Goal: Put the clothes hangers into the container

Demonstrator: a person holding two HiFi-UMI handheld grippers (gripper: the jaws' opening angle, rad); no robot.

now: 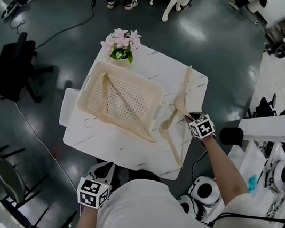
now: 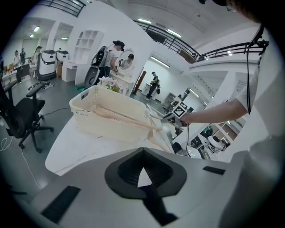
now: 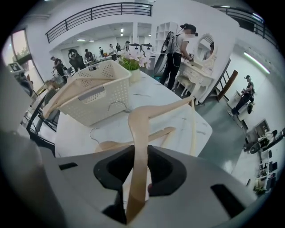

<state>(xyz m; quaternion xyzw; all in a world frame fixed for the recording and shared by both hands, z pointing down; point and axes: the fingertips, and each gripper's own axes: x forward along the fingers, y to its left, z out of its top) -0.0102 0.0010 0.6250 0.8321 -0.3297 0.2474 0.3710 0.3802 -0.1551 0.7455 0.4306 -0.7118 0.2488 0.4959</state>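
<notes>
While my right gripper [image 1: 190, 116] is clamped on a wooden hanger [image 3: 139, 142], holding it above the table [image 1: 82, 140] just right of the basket [image 1: 89, 90], my left gripper [image 1: 105, 172] is at the table edge on the basket's near side. Its jaws are narrow, almost together, with nothing in them. I see a second hanger [image 3: 160, 133] flat on the table under the held one, right of the basket. A third hanger [image 1: 131, 112] is inside the basket, one arm over its near rim. Flowers [image 1: 121, 43] stand at the basket's far corner.
</notes>
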